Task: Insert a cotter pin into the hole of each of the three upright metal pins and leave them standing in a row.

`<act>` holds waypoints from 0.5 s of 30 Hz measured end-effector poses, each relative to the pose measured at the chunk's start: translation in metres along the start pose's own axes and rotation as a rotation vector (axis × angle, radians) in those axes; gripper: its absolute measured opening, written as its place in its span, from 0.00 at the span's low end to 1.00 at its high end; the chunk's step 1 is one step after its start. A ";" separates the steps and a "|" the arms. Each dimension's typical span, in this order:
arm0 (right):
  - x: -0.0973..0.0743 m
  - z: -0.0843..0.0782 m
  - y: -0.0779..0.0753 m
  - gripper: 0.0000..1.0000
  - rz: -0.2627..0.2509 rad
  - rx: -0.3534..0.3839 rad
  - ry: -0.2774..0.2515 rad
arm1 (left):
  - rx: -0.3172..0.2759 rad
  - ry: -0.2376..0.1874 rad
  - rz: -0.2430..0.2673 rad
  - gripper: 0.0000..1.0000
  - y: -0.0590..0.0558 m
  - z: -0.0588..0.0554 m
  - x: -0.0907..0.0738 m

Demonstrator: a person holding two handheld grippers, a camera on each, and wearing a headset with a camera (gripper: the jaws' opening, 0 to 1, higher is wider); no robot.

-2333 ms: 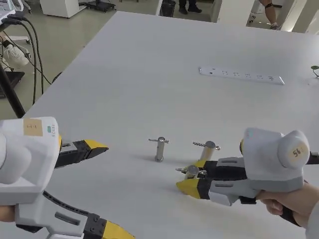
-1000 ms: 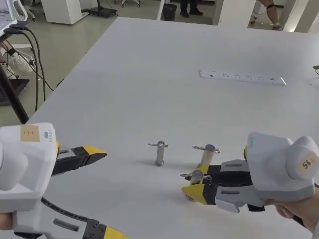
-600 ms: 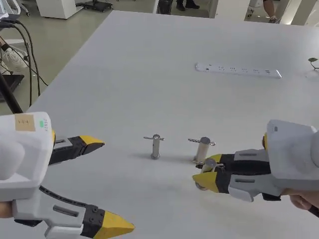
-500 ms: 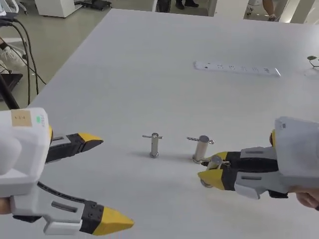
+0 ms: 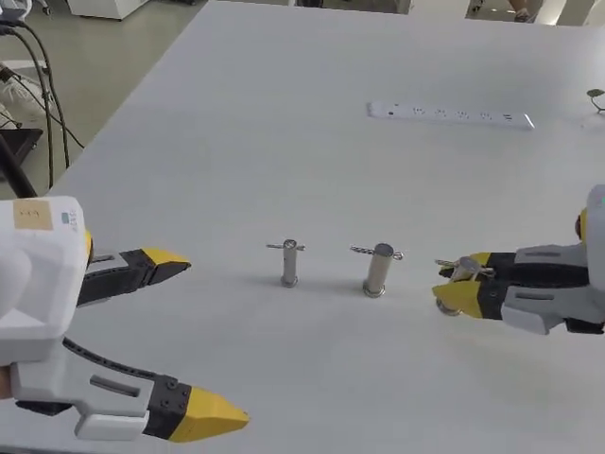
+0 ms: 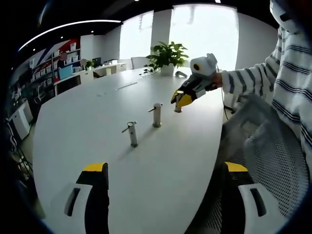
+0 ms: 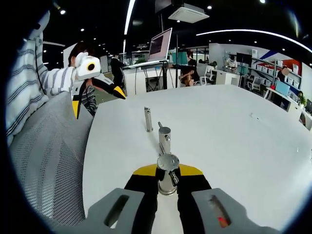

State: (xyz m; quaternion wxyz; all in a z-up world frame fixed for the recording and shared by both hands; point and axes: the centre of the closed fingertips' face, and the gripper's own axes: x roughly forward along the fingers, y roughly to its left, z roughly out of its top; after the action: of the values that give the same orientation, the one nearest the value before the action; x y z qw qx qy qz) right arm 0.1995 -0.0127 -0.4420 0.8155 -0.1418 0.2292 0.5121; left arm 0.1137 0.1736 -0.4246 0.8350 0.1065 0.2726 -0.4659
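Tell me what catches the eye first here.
The right gripper, low at the right of the head view, is shut on a metal pin with a cotter pin through it. To its left two more pins stand upright, and the left gripper gapes wide open.

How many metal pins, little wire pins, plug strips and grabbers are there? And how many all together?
Metal pins: 3
Cotter pins: 3
Power strip: 1
Grippers: 2
Total: 9
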 end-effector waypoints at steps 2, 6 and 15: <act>0.000 -0.002 -0.006 0.08 -0.004 0.004 0.005 | -0.002 0.001 0.004 0.96 0.000 0.000 0.000; 0.000 -0.009 -0.013 0.08 0.002 0.006 0.021 | -0.010 0.007 0.002 0.95 -0.001 0.000 -0.001; 0.004 -0.020 -0.019 0.08 0.007 0.034 0.016 | -0.032 0.014 0.005 0.95 -0.001 -0.002 0.001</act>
State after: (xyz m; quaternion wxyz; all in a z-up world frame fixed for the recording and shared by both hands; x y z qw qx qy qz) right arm 0.2136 -0.0272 -0.4611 0.8143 -0.1310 0.2448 0.5097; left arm 0.1122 0.1730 -0.4269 0.8359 0.0971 0.2854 -0.4587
